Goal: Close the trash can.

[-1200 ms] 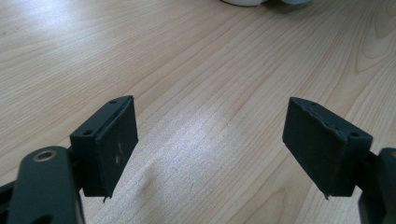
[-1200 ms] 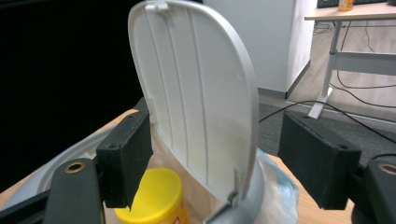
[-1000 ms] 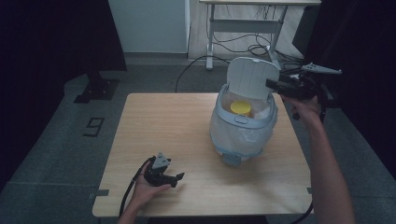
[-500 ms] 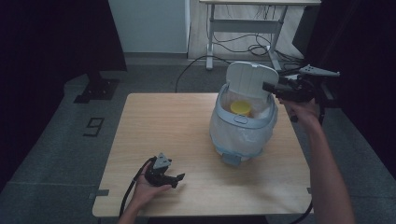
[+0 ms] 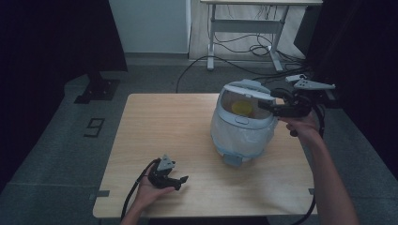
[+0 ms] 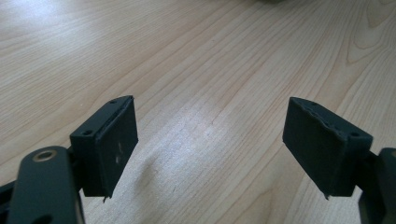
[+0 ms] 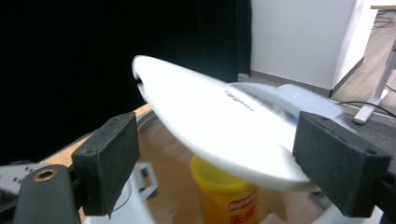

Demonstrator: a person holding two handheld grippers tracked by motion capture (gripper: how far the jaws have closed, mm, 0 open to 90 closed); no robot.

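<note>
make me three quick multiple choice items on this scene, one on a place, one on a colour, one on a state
1. Where does the left gripper sit?
A. on the table near its front edge
B. inside the bin
C. on the floor

2. What colour is the jar inside the bin?
A. red
B. yellow
C. green

3. How is the bin's lid?
A. fully shut
B. partway down over the opening
C. lying off on the table

Answers:
1 A, the high view shows it resting on the table by the near edge.
2 B, the right gripper view shows a yellow jar under the lid.
3 B, the lid slants above the jar, with the right gripper beside it.
</note>
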